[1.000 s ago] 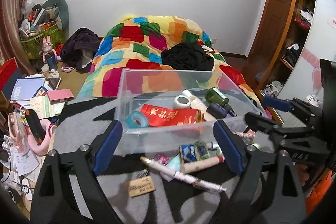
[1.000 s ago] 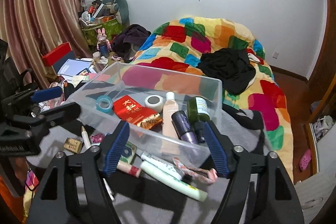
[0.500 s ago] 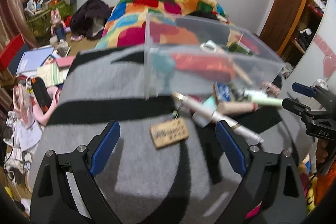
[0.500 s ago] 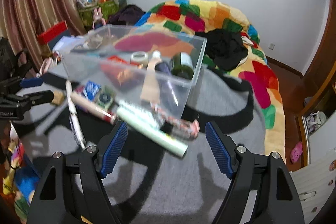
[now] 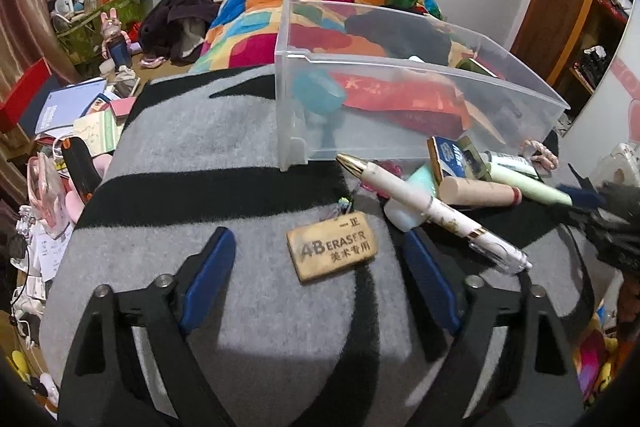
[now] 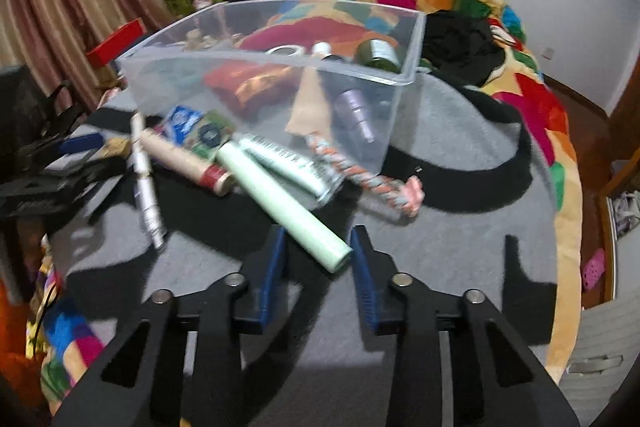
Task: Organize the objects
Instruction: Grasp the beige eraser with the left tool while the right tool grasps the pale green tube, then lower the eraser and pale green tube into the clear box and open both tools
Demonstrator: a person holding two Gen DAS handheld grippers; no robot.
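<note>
Nearest in the left wrist view, the left gripper (image 5: 316, 251) straddles a tan rectangular eraser printed "4B ERASER" (image 5: 332, 251) on the grey and black striped blanket (image 5: 208, 147); its jaws are closing, wide of the eraser and not touching it. At two o'clock from the eraser lies a white marbled pen with a gold tip (image 5: 432, 211).

In the right wrist view, the right gripper (image 6: 318, 247) is closing around the near end of a pale green cylindrical tube (image 6: 284, 203); whether the pads press it is unclear. Beyond, at twelve o'clock, stands a clear plastic storage bin (image 6: 416, 39) holding a red packet (image 6: 248, 83) and a dark green bottle (image 6: 378, 53).
</note>
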